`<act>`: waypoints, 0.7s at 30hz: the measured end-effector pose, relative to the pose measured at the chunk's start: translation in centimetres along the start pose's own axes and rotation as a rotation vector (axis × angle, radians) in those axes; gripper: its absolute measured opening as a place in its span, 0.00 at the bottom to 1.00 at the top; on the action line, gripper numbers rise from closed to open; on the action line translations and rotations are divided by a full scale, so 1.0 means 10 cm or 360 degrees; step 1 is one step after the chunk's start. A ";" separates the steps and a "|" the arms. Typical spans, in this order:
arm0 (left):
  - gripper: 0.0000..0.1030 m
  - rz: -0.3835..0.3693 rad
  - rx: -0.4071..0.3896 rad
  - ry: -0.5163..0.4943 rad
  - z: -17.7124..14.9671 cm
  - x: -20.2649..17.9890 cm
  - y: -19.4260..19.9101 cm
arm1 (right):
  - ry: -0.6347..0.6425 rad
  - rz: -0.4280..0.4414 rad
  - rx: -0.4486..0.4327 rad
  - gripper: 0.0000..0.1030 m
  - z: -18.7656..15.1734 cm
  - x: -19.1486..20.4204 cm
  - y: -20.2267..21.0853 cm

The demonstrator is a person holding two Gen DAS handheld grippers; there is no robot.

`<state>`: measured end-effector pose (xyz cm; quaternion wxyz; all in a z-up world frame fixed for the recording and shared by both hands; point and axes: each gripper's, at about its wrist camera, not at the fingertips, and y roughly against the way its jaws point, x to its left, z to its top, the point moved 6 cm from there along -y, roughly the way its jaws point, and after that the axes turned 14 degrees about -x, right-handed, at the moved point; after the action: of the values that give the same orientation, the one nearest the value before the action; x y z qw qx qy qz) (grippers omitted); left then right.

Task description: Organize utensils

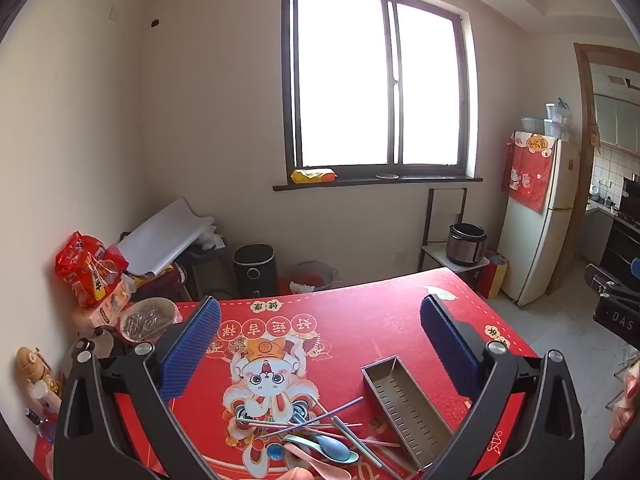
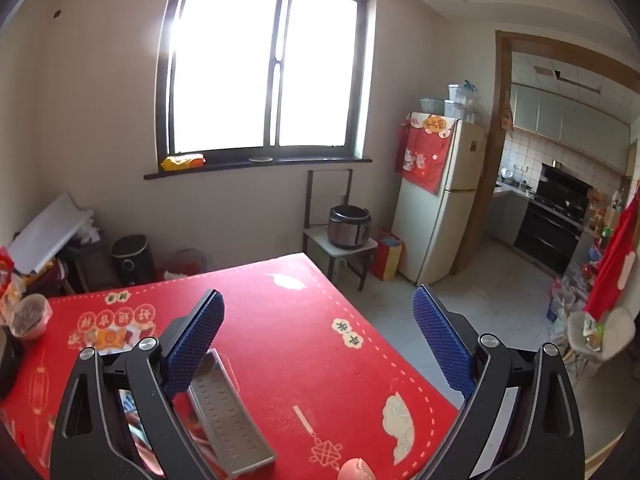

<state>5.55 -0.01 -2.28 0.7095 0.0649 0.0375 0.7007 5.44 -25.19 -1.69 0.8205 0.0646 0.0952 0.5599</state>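
Left edge of table (image 1: 380, 312): snack bags (image 1: 90, 270) and a covered bowl (image 1: 148, 316) against the wall.

Left gripper (image 1: 320, 340): jaws spread wide, blue pads well apart, nothing between them and nothing touched. It hangs over the red mat, tilted down toward the utensils.

Utensils (image 1: 320, 436): loose heap on the mat at the near edge, below the left gripper. Metal chopsticks (image 1: 316, 414) crossed over pink ones; a blue spoon (image 1: 332, 446) and a pink spoon (image 1: 320, 466) lie under and beside them.

Tray (image 1: 404, 404): slotted metal box, just right of the heap, long axis running away from the camera, empty inside. Some chopstick ends touch its near left side.

Right gripper (image 2: 318, 340): jaws also fully apart, holding nothing. Its left pad sits in front of the tray's (image 2: 228, 420) far end in the right wrist view; contact cannot be told. Its right pad is off the table edge, over the floor.

Far right: fridge (image 2: 436, 208), kitchen doorway beyond.
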 end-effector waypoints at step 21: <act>0.95 -0.0005 -0.0008 -0.0008 0.09 0.04 -0.06 | -0.0006 -0.0017 -0.0008 0.89 0.07 0.00 -0.02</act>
<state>6.29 0.36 -1.44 0.7110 0.0648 0.0340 0.6994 5.79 -25.26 -1.04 0.8238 0.0629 0.0926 0.5557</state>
